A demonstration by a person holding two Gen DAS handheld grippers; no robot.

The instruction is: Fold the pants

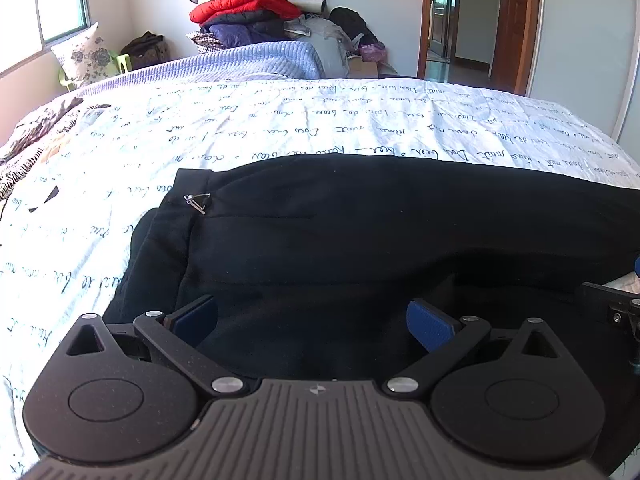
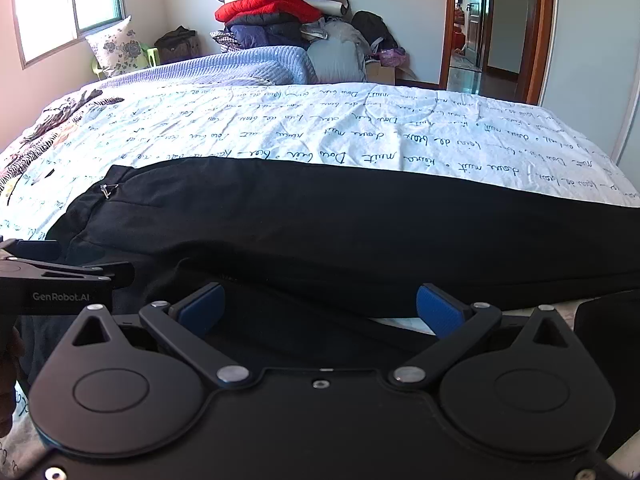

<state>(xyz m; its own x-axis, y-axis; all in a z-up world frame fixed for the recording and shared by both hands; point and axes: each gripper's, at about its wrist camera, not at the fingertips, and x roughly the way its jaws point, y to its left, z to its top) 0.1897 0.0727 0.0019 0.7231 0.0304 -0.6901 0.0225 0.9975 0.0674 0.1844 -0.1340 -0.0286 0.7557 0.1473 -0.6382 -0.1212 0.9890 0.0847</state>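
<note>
Black pants (image 1: 340, 232) lie flat across the near part of the bed, waistband to the left with a small metal clasp (image 1: 197, 202). They also show in the right wrist view (image 2: 360, 224), legs running off to the right. My left gripper (image 1: 312, 322) is open, its blue pads (image 1: 430, 324) wide apart just above the near edge of the pants by the waist. My right gripper (image 2: 320, 308) is open over the near edge further along the legs. Neither holds cloth. The left gripper's side shows at the left of the right wrist view (image 2: 60, 280).
The bed has a white sheet with handwriting print (image 1: 280, 120) and a blue quilt (image 1: 248, 60) at its far end. A pile of clothes and jackets (image 1: 256, 8) stands behind it. A flowered pillow (image 1: 84, 54) leans by the window. An open doorway (image 1: 460, 20) is at the far right.
</note>
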